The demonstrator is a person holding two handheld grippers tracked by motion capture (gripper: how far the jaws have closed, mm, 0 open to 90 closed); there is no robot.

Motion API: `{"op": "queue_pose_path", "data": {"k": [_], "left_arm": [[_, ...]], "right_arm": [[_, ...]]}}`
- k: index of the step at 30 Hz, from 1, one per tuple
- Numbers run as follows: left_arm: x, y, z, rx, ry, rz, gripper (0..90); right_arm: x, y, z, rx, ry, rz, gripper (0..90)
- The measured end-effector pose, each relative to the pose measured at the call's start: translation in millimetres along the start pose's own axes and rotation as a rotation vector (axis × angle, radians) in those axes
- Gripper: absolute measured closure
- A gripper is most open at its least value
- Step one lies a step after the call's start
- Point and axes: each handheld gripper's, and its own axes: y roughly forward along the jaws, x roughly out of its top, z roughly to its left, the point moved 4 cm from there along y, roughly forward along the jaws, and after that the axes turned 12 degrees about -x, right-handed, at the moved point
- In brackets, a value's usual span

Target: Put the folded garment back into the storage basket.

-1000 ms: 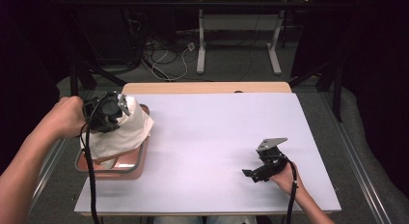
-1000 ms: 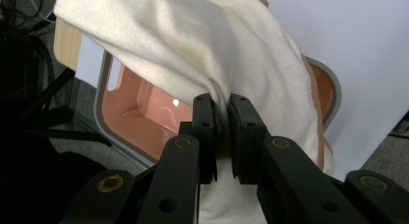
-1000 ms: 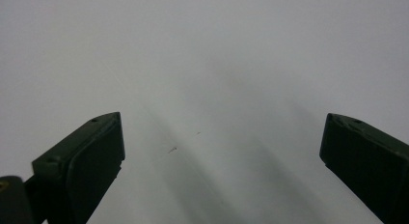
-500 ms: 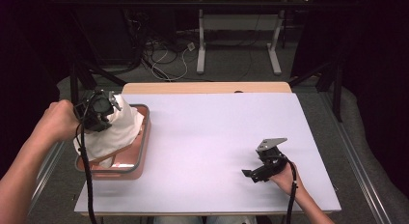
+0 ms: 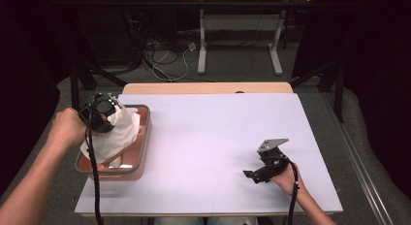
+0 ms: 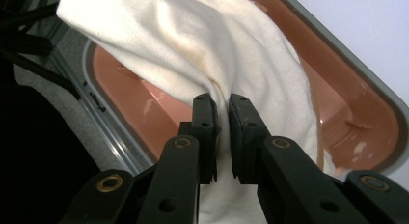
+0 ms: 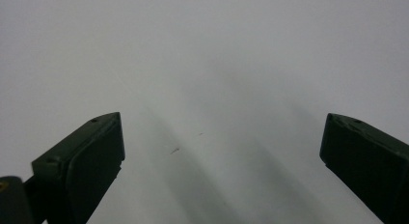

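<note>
A white cloth (image 5: 114,133) hangs from my left gripper (image 5: 99,112) into a terracotta tray with a grey rim (image 5: 140,154) at the table's left edge. In the left gripper view the gripper (image 6: 222,105) is shut on a pinched fold of the cloth (image 6: 193,45), which drapes over the tray's floor (image 6: 347,118). My right gripper (image 5: 252,175) rests low on the white table (image 5: 208,137) at the front right, pointing left. In the right gripper view its jaws (image 7: 219,142) stand wide open with only bare table (image 7: 202,64) between them.
The tray overhangs the table's left side. A wooden strip (image 5: 203,88) runs along the table's far edge. Beyond it are cables on the floor (image 5: 169,55) and the legs of another table (image 5: 276,45).
My left gripper has carried the cloth down and slightly left, so more of the cloth now lies inside the tray. The right gripper has stayed in place.
</note>
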Motion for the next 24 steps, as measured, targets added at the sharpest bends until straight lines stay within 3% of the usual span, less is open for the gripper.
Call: {"op": "queue_pose_path", "data": {"k": [11,24], "left_arm": [[-4.5,34.9,5.0,-0.046,-0.091,-0.04,81.7],[-15.1,70.1,11.3,-0.093,-0.15,-0.045,80.7]], "right_arm": [[0.4,-0.2,1.3,0.006,0.006,-0.006,1.4],[1.0,-1.1,1.0,-0.003,0.0,-0.005,1.5]]}}
